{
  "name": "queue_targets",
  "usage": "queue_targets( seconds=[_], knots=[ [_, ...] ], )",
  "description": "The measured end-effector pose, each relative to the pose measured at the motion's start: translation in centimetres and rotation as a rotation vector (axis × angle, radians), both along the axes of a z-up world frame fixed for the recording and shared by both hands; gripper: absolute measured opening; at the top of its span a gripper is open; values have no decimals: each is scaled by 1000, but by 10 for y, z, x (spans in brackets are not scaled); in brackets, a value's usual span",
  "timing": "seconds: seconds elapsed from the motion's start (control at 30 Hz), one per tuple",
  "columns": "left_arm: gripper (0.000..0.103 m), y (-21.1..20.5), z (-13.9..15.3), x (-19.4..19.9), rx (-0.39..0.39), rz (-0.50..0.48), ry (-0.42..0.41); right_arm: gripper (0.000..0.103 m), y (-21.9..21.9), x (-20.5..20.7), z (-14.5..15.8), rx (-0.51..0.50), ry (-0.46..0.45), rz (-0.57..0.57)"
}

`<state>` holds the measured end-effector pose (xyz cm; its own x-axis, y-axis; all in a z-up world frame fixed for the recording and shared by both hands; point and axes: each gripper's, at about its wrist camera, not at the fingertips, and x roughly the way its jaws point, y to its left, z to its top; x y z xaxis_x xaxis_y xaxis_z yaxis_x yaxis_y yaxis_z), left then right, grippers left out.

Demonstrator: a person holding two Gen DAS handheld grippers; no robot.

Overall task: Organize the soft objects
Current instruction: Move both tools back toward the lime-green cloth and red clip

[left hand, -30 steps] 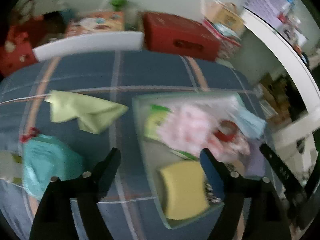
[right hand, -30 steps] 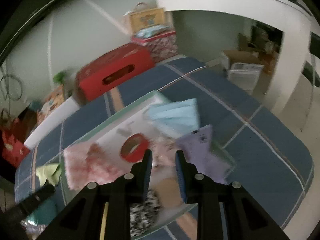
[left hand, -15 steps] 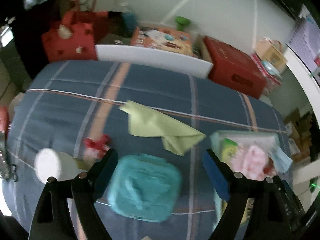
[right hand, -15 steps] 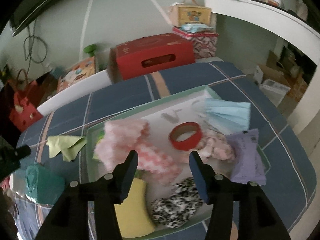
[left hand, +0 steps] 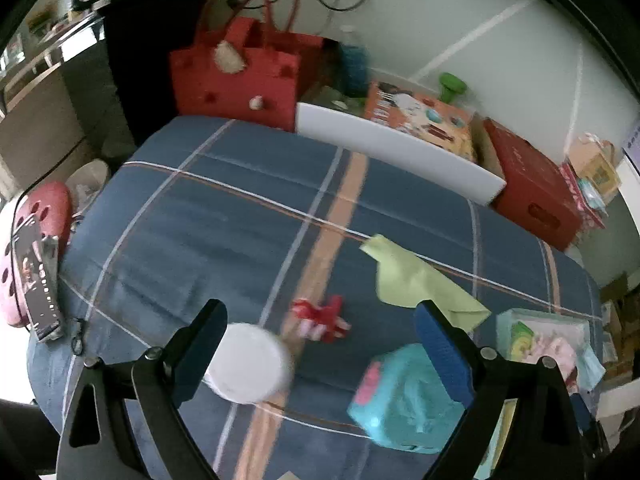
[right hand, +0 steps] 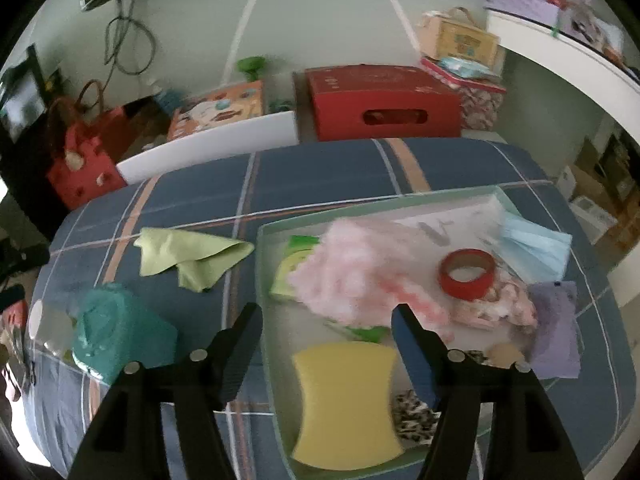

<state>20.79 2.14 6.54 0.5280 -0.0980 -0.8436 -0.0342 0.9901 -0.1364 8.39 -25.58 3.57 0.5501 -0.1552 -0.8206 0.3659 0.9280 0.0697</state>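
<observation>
In the right wrist view a pale green tray [right hand: 262, 276] on the blue checked bed holds a pink cloth [right hand: 356, 272], yellow sponge [right hand: 346, 400], red tape roll [right hand: 466, 274], blue face mask [right hand: 532, 246], purple pack [right hand: 556, 332] and a spotted scrunchie [right hand: 412, 420]. My right gripper [right hand: 326, 314] hovers over the tray's near left part, its jaws opening and nothing between them. My left gripper [left hand: 316, 316] hangs above a small red item [left hand: 320, 318], jaws opening and empty. Near it lie a white round object [left hand: 248, 364], teal pack [left hand: 404, 396] and green cloth [left hand: 420, 280].
Beyond the bed's far edge stand a white board [left hand: 396, 152], a red box [right hand: 384, 100], a red bag [left hand: 236, 68] and a printed orange box [left hand: 420, 116]. A pink perforated object [left hand: 36, 248] sits off the bed's left side. A white shelf [right hand: 560, 52] runs along the right.
The left gripper swung left from over the tray to the bed's left part and widened slightly. The right gripper's jaws spread from nearly shut to wide as it shifted left over the tray.
</observation>
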Motion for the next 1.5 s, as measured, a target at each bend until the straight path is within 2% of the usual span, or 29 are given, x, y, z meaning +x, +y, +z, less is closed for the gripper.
queue_targets(
  seconds=[0.07,0.3,0.37,0.4,0.77,1.07,1.27,1.4,1.5],
  knots=[
    [95,12,0,1,3,26,1,80,9,4,0,-10,3,21],
    [95,47,-2,3,-8,93,-1,83,34,16,1,-12,4,66],
    [95,57,-2,3,-11,109,-6,100,42,20,2,-19,2,80],
    [95,59,-2,3,-12,115,-7,103,45,21,2,-21,0,86],
    [96,76,-6,6,-43,127,-4,103,68,30,6,-23,-28,135],
    [96,69,-7,22,-81,76,-18,103,72,39,21,-44,-80,167],
    [96,49,-12,39,-58,14,-3,103,66,67,30,58,-113,219],
    [96,34,-22,52,-98,-77,53,103,70,98,26,72,-58,297],
    [96,24,-30,62,-85,-112,100,103,68,121,16,162,-3,341]
  ],
)
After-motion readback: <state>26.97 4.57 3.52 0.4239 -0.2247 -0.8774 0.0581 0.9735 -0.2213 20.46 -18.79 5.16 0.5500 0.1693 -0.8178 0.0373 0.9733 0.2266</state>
